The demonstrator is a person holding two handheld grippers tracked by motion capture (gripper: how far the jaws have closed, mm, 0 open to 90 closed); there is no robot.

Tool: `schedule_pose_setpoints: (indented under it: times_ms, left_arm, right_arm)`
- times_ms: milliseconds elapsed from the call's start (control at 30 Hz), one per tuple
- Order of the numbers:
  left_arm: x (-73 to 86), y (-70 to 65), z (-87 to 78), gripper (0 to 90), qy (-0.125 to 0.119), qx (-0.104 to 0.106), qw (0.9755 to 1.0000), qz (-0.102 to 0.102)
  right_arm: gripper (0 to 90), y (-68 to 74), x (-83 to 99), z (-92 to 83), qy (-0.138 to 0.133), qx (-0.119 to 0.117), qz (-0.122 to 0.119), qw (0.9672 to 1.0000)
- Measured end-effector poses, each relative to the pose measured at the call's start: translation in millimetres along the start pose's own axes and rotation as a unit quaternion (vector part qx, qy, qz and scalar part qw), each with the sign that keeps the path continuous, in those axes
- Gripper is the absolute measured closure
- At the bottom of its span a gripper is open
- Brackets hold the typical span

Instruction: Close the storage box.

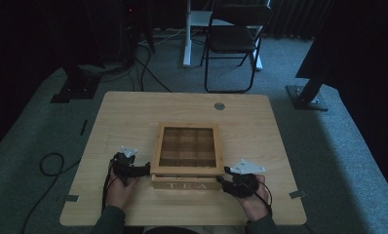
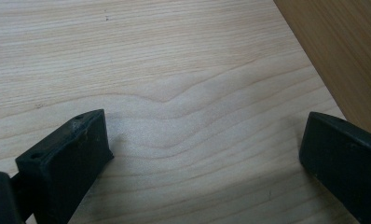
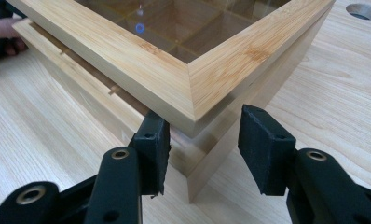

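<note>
Two grippers flank the tea box point(image 1: 186, 155) (label toward person).

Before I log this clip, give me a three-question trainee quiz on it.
1. True or false: the tea box has its lid lifted off its base.
2. Which corner of the lid sits between the jaws of the right hand-held gripper? A near right, B far left.
3. Fill in: the left hand-held gripper is ___, with bare table between its jaws.

Key: 1 true, a gap shows under the lid. 2 A. 3 open.
</note>
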State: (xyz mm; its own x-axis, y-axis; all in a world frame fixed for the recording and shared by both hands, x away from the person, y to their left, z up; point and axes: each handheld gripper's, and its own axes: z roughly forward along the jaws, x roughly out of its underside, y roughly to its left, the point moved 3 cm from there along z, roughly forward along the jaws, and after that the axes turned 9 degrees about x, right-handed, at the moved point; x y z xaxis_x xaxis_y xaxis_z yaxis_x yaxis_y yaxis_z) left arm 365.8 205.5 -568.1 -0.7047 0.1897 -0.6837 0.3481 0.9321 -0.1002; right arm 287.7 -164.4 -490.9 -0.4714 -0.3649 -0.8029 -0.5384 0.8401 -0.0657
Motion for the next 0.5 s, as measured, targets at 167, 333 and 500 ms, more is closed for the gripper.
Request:
schedule_pose_setpoints:
  times_ms: [167,333,500]
  left_arm:
    - [0.0,-0.1,0.1,1.6,-0.001,0.0,1.0,0.0]
    - [0.0,-0.1,0.1,1.6,-0.001,0.0,1.0,-0.001]
    - [0.0,-0.1,0.1,1.6,-0.001,0.0,1.0,-0.001]
  right_arm:
    - [53.3,0.1,4.8,2.9,0.012,-0.006,-0.004,0.9999]
    - [53.6,-0.5,7.7,1.7,0.014,-0.011,-0.005,0.9998]
    - [53.9,0.4,15.6,0.4,0.027,-0.019,-0.011,0.9994]
